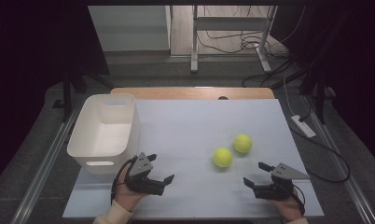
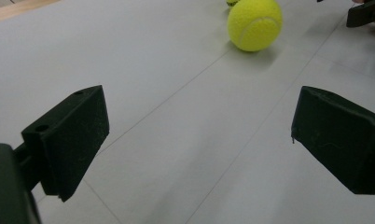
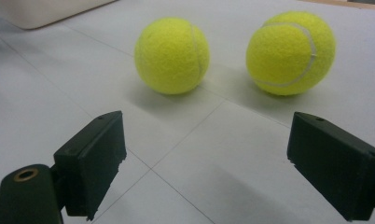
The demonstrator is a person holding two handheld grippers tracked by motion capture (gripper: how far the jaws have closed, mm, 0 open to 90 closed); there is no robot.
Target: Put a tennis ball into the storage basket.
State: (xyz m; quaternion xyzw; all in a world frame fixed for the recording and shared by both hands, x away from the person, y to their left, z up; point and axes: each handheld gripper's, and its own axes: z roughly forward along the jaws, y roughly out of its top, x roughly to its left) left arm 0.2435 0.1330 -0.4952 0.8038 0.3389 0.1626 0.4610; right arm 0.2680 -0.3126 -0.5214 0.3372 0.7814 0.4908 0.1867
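Two claws: my left claw (image 1: 160,169) at lower centre-left and right claw (image 1: 256,174) at lower right both gape wide, holding nothing.
Nearer ball: the first tennis ball (image 1: 222,157) sits on the tabletop (image 1: 185,126) just right of centre, near my right claw.
Farther ball: the second tennis ball (image 1: 242,143) lies just beside it, up and right.
Bin: the white bin (image 1: 104,130) stands at mid-left, well apart from both.
Risk: I judge a glancing jaw would roll one ball into its neighbour, or off the edge.
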